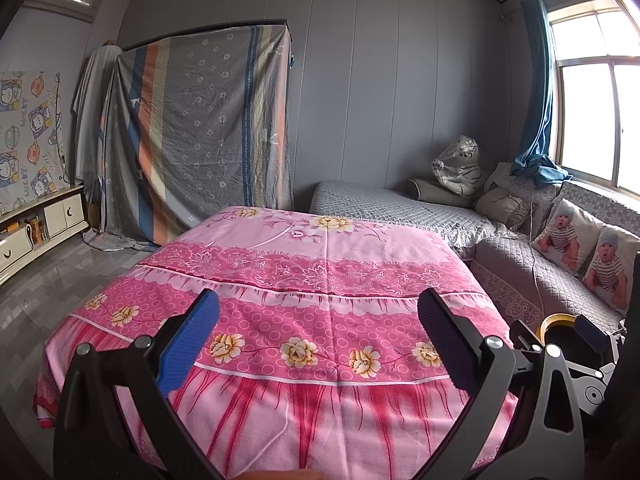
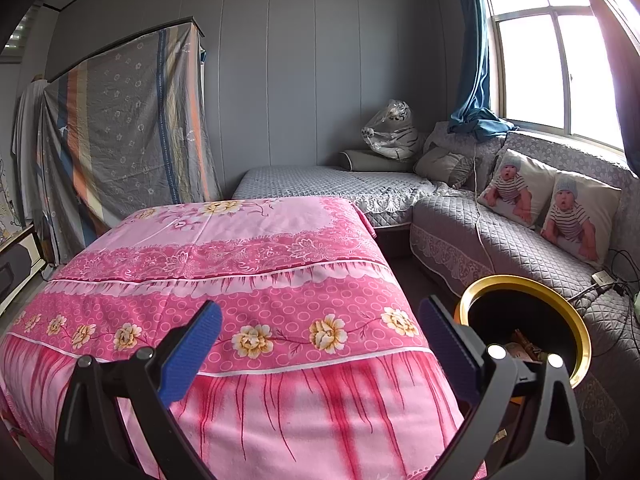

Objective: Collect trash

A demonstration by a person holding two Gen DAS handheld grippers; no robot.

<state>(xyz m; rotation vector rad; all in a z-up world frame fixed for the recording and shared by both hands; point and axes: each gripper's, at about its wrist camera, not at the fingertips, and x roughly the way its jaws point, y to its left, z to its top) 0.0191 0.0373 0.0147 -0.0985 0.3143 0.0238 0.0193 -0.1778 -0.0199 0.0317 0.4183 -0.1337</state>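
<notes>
**Both grippers open over the pink cloth, bin at the right**

The left gripper (image 1: 318, 344) and the right gripper (image 2: 320, 344) each hover above the near end of a tabletop draped in a pink flowered cloth (image 1: 312, 264), jaws spread wide with nothing between the blue pads.

The right wrist view shows the trash bin (image 2: 532, 282) plainly: a dark round bin with a gold rim, standing to the right of the tabletop, between it and the grey quilted sofa (image 2: 480, 232). Inside it lie some brownish scraps, though they are too dim to identify. It also shows cables and a white power strip (image 2: 601, 278) on the sofa seat just beyond the bin.

The left wrist view catches only a sliver of the bin's gold rim at its right edge, behind the other gripper's body. It alone shows the far-left side of the room: a low white cabinet (image 1: 44, 224) and a cartoon-print cloth (image 1: 30, 132) on which the word "LUCKY" can be read.

Both views share the two baby-print cushions (image 2: 552, 200) and a plastic-wrapped plush tiger (image 1: 458, 166) at the far end of the sofa.
</notes>
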